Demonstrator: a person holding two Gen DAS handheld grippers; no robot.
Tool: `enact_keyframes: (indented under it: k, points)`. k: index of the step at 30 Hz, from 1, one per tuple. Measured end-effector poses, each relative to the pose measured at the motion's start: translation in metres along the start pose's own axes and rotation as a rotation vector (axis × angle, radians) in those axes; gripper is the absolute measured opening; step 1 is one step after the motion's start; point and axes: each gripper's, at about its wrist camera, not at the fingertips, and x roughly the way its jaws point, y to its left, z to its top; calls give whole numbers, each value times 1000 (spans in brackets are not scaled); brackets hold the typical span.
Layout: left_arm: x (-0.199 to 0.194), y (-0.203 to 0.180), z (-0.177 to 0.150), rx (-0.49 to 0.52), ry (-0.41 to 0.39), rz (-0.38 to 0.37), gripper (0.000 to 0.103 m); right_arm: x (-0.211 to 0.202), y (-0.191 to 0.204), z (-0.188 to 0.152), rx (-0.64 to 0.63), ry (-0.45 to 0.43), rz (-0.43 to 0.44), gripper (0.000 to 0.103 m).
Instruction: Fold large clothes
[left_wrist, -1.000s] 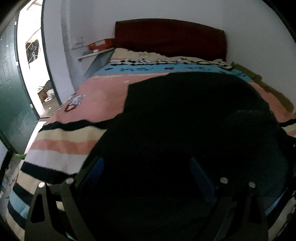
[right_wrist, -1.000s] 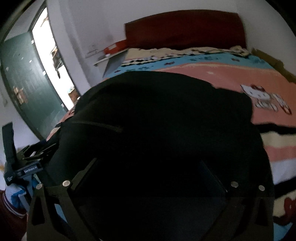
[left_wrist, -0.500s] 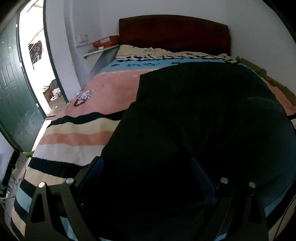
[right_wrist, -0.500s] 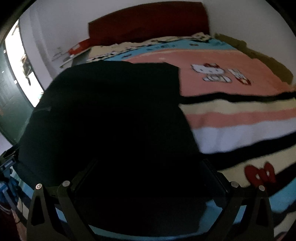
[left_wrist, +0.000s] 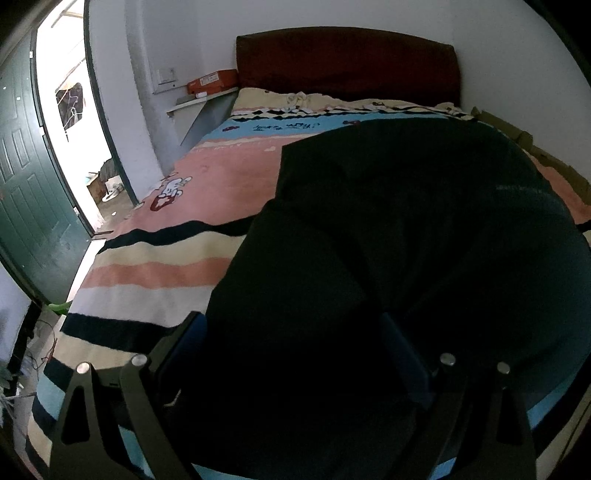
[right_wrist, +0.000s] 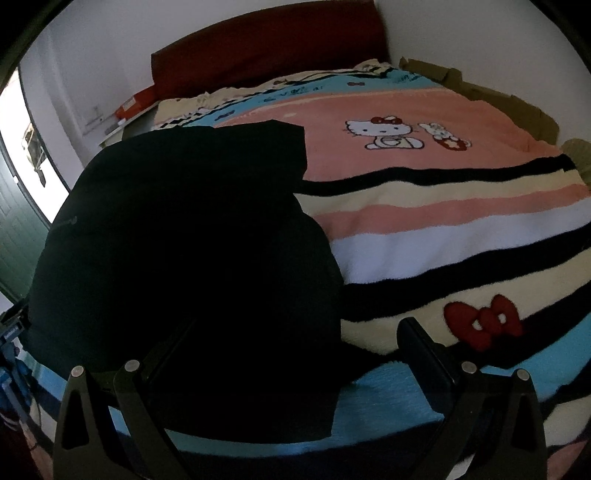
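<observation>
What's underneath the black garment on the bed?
The black garment lies on a striped cartoon blanket, which shows all around it. Whatever sits directly under the cloth is covered and cannot be seen.

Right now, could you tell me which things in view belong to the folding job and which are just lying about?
Part of the job:
- black garment, spread on the bed
- striped cartoon blanket, the folding surface
- left gripper and right gripper, jaws apart

Just lying about:
- orange box on the wall shelf
- dark red headboard
- green door
</observation>
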Motion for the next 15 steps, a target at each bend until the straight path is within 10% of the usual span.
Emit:
enact_keyframes:
  k: [15]
  points:
    - [-13,74,3,-87,11,-44,95,-20,-18,8,27,-41,-16,102]
